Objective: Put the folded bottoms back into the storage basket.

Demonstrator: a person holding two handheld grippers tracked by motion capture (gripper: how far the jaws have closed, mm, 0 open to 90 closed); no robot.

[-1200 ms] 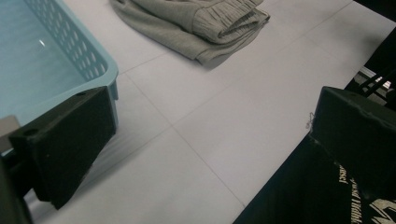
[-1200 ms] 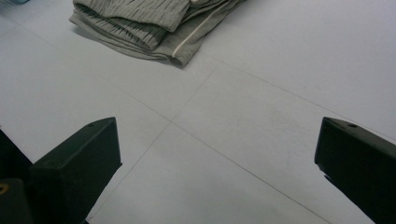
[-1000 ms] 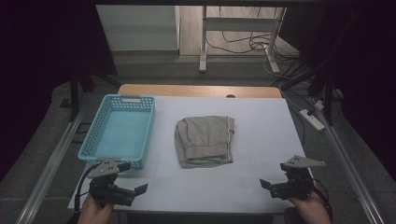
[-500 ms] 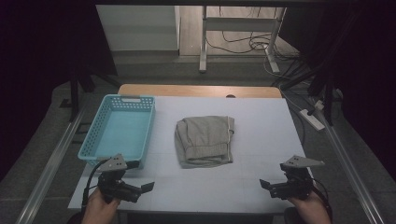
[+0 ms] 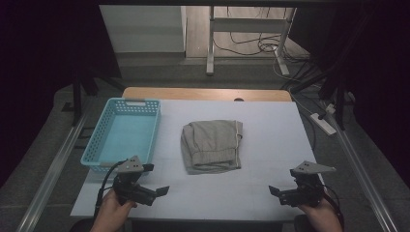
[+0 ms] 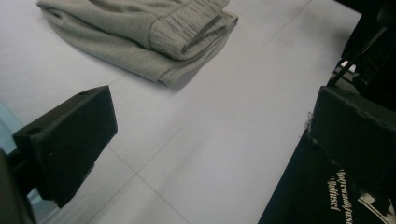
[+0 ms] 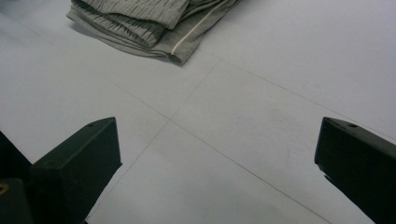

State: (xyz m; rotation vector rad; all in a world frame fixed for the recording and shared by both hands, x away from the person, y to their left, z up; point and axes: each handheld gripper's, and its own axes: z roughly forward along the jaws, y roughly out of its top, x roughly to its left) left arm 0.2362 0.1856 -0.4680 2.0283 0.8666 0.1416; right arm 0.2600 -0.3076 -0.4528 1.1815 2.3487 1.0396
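A white-topped desk [image 5: 270, 145] sits in a dim room with cables on the floor behind; at its left a pale blue basket [image 5: 123, 133] lies empty; the left hand-held gripper [image 5: 162, 191] hovers near the front edge, jaws spread and empty; the folded grey garment [image 5: 212, 145] lies mid-desk, untouched; the right hand-held gripper [image 5: 273, 190] waits released too. The reach looks barely begun; next, both need to close in on the cloth's near edge.

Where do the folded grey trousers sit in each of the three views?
High view: folded grey trousers at table centre, right of the blue basket.
Left gripper view: top left.
Right gripper view: top centre.
Shared landmark: the white table with its faint seam lines.
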